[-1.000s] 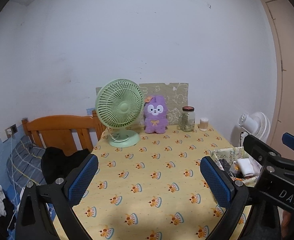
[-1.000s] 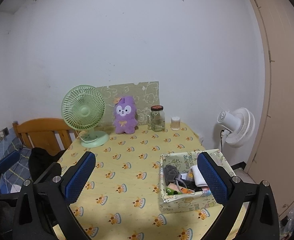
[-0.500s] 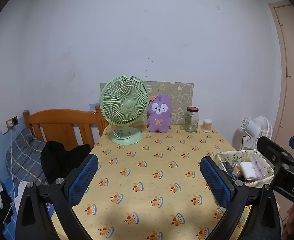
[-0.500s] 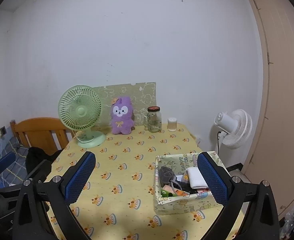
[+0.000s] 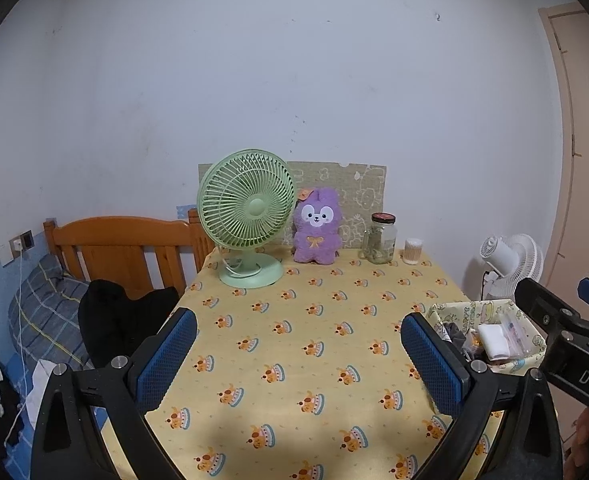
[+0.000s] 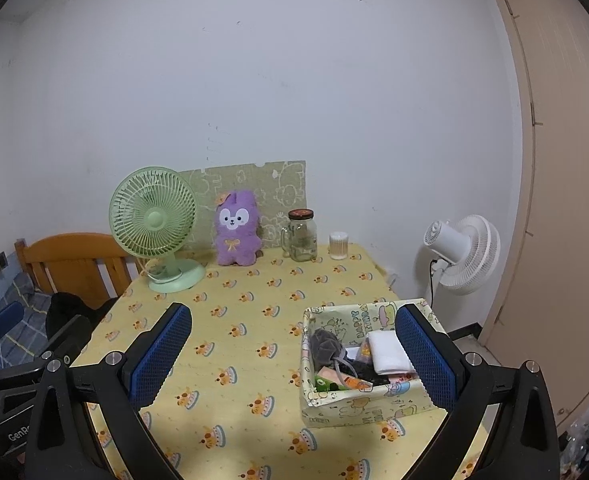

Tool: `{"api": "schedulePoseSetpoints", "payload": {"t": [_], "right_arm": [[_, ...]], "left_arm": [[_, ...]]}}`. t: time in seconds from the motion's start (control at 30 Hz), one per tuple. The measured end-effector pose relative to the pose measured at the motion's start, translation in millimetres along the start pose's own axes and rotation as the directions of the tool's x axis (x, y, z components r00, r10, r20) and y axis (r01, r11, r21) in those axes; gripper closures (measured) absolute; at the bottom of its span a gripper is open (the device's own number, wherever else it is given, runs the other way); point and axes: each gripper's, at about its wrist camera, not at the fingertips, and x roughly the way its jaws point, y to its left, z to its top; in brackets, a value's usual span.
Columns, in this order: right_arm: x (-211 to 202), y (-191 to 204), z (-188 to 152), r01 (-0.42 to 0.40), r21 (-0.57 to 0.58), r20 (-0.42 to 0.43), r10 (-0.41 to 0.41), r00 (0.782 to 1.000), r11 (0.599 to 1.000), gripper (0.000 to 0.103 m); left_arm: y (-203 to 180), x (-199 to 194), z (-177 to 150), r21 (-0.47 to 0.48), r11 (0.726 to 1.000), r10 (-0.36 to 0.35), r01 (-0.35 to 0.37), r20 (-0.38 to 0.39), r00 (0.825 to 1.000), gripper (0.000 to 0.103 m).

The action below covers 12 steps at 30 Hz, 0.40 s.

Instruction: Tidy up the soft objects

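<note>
A purple plush bunny (image 5: 317, 227) (image 6: 237, 229) sits upright against a patterned board at the table's far edge. A yellow printed fabric box (image 6: 364, 364) (image 5: 490, 332) stands on the table's right side, holding a grey soft item, a white folded cloth and small packets. My left gripper (image 5: 294, 356) is open above the near table, empty, far from the bunny. My right gripper (image 6: 292, 350) is open too, empty, its right finger in front of the box's right side.
A green desk fan (image 5: 246, 216) stands left of the bunny; a glass jar (image 5: 382, 238) and a small cotton-swab tub (image 5: 412, 246) stand to its right. A wooden bed frame (image 5: 122, 248) with dark clothes is on the left. A white floor fan (image 6: 462, 254) and a door are on the right.
Both grippers have pulled back and risen a little, so the table and its objects look smaller and farther. Both stay open and empty.
</note>
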Motion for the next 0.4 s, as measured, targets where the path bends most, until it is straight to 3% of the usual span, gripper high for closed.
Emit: {"api": "schedulePoseSetpoints", "payload": {"t": [0.4], "right_arm": [[4.6, -0.5, -2.1, -0.002, -0.002, -0.011, 0.002, 1.000, 1.000, 0.000]], "left_arm": [[-1.4, 2.3, -0.8, 0.004, 1.000, -0.011, 0.011, -0.012, 1.000, 0.000]]}}
